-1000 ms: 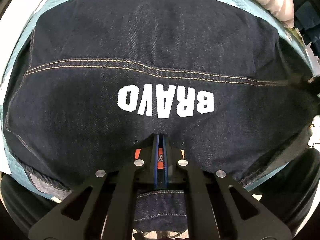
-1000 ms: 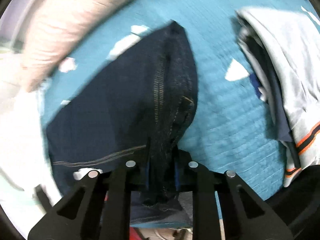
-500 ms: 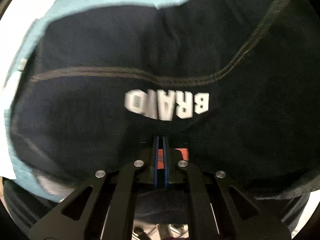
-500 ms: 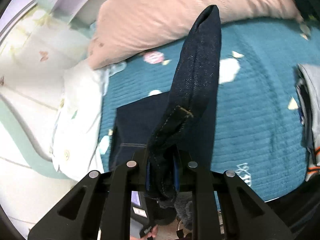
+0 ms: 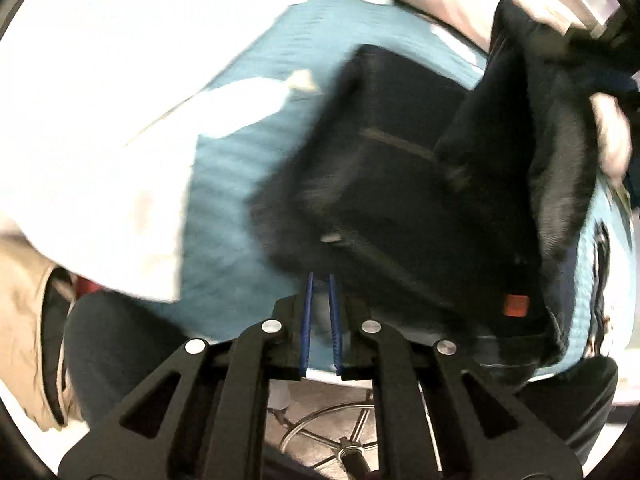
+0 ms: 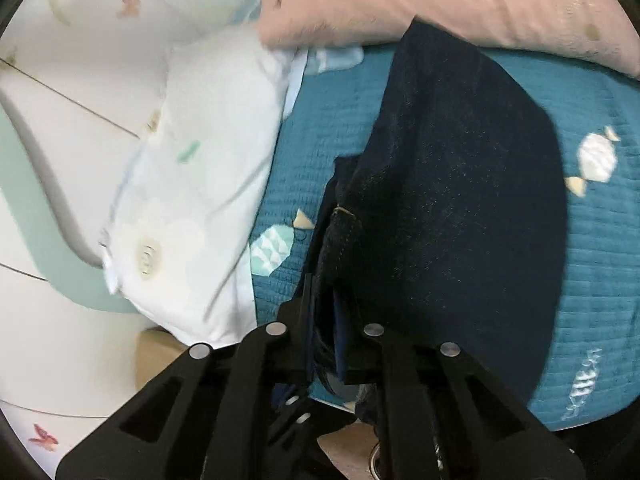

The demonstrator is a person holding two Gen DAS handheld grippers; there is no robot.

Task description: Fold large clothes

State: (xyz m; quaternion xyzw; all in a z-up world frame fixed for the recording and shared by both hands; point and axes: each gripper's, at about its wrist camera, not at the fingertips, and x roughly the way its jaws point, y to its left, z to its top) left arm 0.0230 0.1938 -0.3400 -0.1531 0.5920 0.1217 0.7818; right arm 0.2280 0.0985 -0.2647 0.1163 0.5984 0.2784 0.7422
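Left wrist view shows the left tongs (image 5: 320,292) with their blue pads (image 5: 307,320) a narrow gap apart and nothing between them; they have just been opening a little, and the bed cover (image 5: 224,208) shows through the gap. The dark jeans (image 5: 392,184) lie beyond the tips, blurred, near the bed's front edge, one part lifted at the right. Right wrist view shows the right tongs (image 6: 326,308) clamped on a bunched edge of the jeans (image 6: 460,200), having just been closing tighter. The denim rises from them and hangs over the bed cover (image 6: 592,264). A white pillow (image 6: 200,184) lies at the bed's left edge and a pink pillow (image 6: 460,0) along its far edge.
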